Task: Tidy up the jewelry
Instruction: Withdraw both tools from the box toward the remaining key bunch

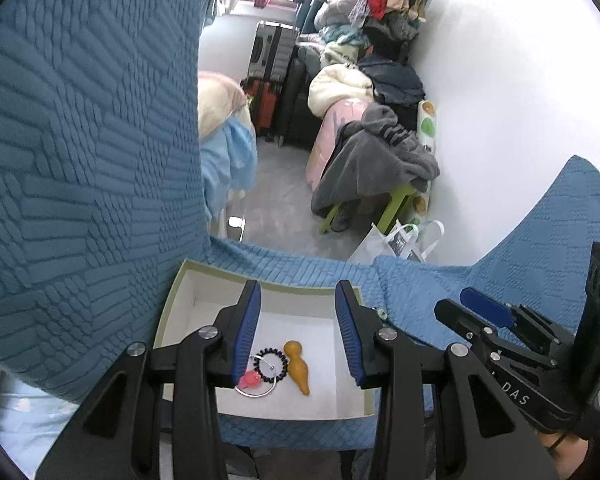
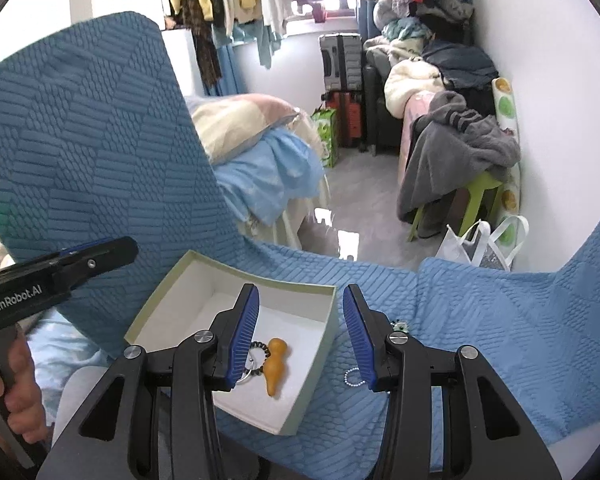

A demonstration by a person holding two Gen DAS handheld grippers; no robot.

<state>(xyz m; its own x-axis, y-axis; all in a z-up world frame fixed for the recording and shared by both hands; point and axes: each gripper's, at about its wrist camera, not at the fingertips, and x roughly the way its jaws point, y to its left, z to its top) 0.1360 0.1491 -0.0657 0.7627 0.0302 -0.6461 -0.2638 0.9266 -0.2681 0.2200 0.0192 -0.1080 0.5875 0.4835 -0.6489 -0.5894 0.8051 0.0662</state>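
Open box (image 2: 320,354) sits on quilted cover (image 2: 480,320) of seat, near backrest (image 2: 92,128) at left. In box: gourd pendant (image 2: 276,368) right of beaded bracelet (image 2: 260,350), thin ring hoop (image 1: 260,390) under bracelet, small charm (image 1: 250,380) at its left. Outside box, right of it on cover: small bead chain (image 2: 351,377), nearer; tiny trinket (image 2: 400,326) farther. Left hand-held gripper (image 1: 298,332) above box, right hand-held gripper (image 2: 300,336) over box's right wall. Far: bed left, stool (image 2: 472,200) with clothes right, bag (image 2: 472,246) before stool, suitcases (image 2: 342,80) at far wall.
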